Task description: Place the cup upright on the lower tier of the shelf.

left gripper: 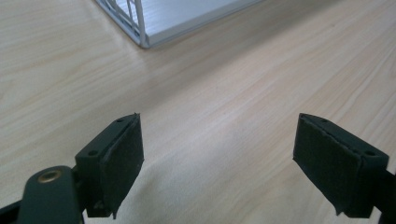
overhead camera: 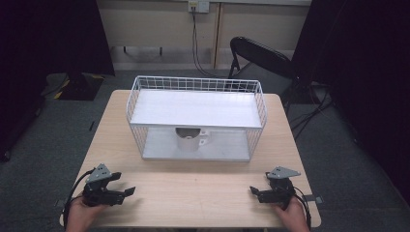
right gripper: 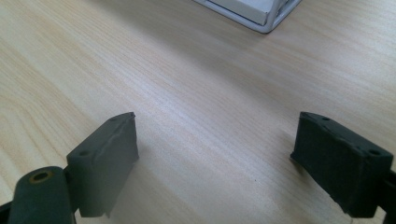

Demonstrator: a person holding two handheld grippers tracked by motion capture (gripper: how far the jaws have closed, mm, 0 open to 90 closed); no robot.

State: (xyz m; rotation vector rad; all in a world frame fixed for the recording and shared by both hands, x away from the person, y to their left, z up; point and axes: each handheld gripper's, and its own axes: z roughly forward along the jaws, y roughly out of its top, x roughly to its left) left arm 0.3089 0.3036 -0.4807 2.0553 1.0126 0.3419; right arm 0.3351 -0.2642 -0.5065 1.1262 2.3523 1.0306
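Two handheld grippers wait at the near edge of a table, a white cup untouched inside a wire rack.

From the high view, the left gripper (overhead camera: pixel 126 193) and right gripper (overhead camera: pixel 256 192) rest low over the wooden table (overhead camera: pixel 193 193), well apart, both pointing inward with nothing between their jaws. The white cup (overhead camera: pixel 187 137) sits on the lower shelf of the white wire basket rack (overhead camera: pixel 196 118), well beyond both. The left gripper view shows its pads (left gripper: pixel 126 158) spread wide over bare wood, the rack's corner (left gripper: pixel 144 42) ahead. In the right gripper view, its pads (right gripper: pixel 112 158) are equally spread and empty. The work appears not yet begun: reaching, grasping and moving the cup all remain.
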